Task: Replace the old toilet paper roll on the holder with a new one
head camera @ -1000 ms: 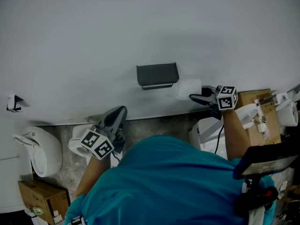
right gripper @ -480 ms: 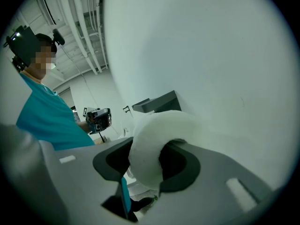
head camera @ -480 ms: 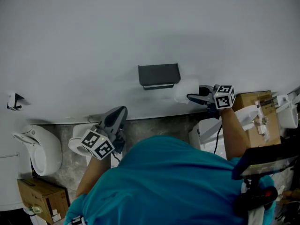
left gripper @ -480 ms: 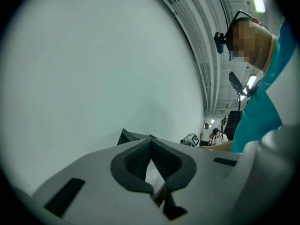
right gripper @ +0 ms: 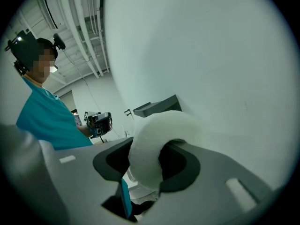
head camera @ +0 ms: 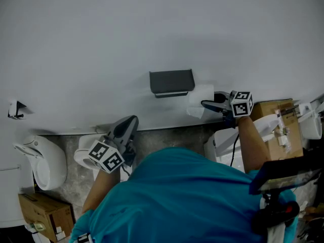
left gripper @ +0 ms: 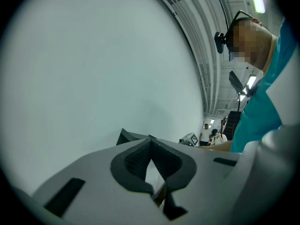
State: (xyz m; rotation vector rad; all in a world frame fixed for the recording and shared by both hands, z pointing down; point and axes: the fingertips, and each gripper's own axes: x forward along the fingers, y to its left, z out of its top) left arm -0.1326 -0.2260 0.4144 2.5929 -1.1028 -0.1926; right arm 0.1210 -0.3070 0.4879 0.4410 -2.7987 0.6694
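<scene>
A dark grey holder [head camera: 172,82] is fixed to the pale wall; it also shows in the right gripper view [right gripper: 157,107] and as a dark corner in the left gripper view [left gripper: 125,136]. Just right of it a white toilet paper roll [head camera: 200,96] hangs in the air, with my right gripper [head camera: 205,105] shut on it. A loose end of paper droops under the roll. In the right gripper view the roll [right gripper: 157,144] fills the jaws of the right gripper [right gripper: 151,162]. My left gripper [head camera: 126,128] is lower left of the holder, shut and holding nothing, its jaws [left gripper: 151,146] pointing along the wall.
A white toilet [head camera: 43,161] and a cardboard box [head camera: 40,211] stand at the lower left. More white fixtures [head camera: 228,140] and a cardboard box [head camera: 276,116] crowd the right. A small fitting [head camera: 15,110] sticks out of the wall at far left.
My right gripper has shifted the roll slightly left, closer to the holder, and a loose paper end now droops below it. The left gripper has stayed put.
</scene>
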